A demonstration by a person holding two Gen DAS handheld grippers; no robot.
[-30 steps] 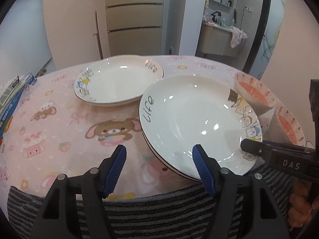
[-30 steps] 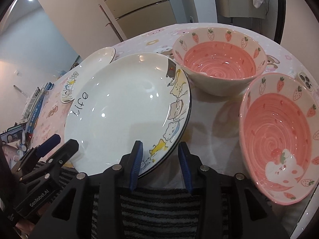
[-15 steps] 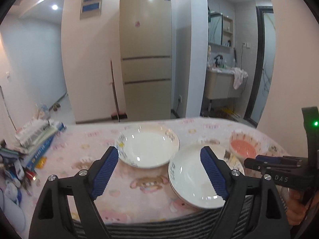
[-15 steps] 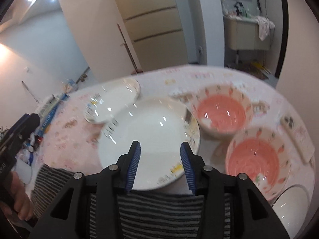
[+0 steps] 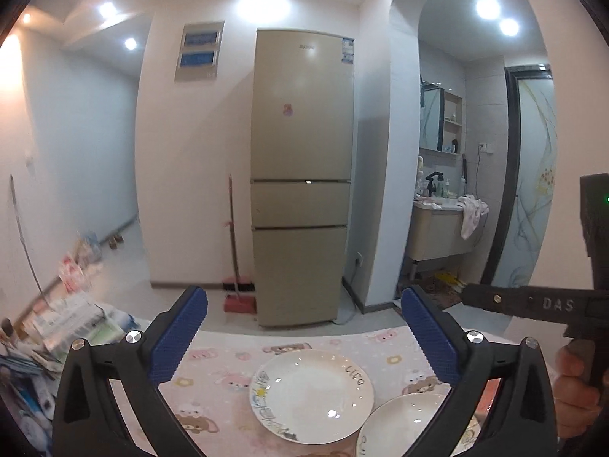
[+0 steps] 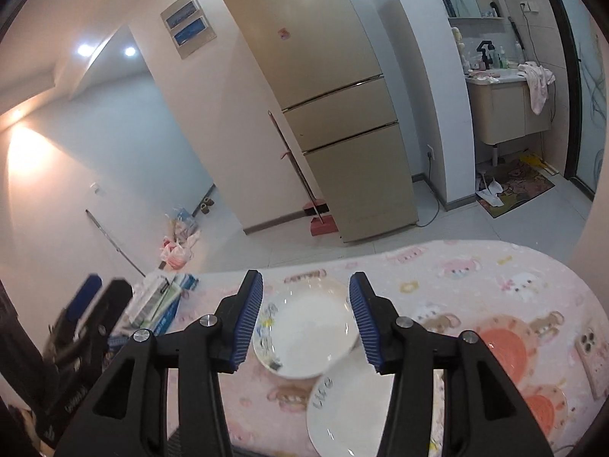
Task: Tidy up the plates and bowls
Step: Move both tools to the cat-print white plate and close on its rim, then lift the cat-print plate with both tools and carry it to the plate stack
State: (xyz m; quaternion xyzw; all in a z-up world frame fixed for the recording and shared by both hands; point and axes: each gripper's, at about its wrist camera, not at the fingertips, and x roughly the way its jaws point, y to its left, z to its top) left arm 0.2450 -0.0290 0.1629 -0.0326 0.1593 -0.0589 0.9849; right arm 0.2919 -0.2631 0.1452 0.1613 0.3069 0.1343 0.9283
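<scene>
A white plate [image 5: 310,394] with cartoon rim and "Life" lettering lies on the pink tablecloth; it also shows in the right wrist view [image 6: 306,337]. A second white plate stack [image 5: 403,428] sits nearer, also seen from the right wrist [image 6: 348,411]. Two pink strawberry bowls [image 6: 504,344] [image 6: 548,405] stand at the right. My left gripper [image 5: 302,337] is open and empty, high above the table. My right gripper [image 6: 306,318] is open and empty, also raised well above the plates.
A phone [image 6: 592,352] lies at the table's right edge. Books and boxes [image 6: 158,301] are piled at the table's left side. A fridge [image 5: 300,175] and a broom [image 5: 234,243] stand behind the table. The right gripper's body [image 5: 533,302] shows at the right.
Both grippers have risen and pulled back from the plates, tilting up toward the room. The left gripper's jaws have opened wider. The plates and bowls have stayed in place.
</scene>
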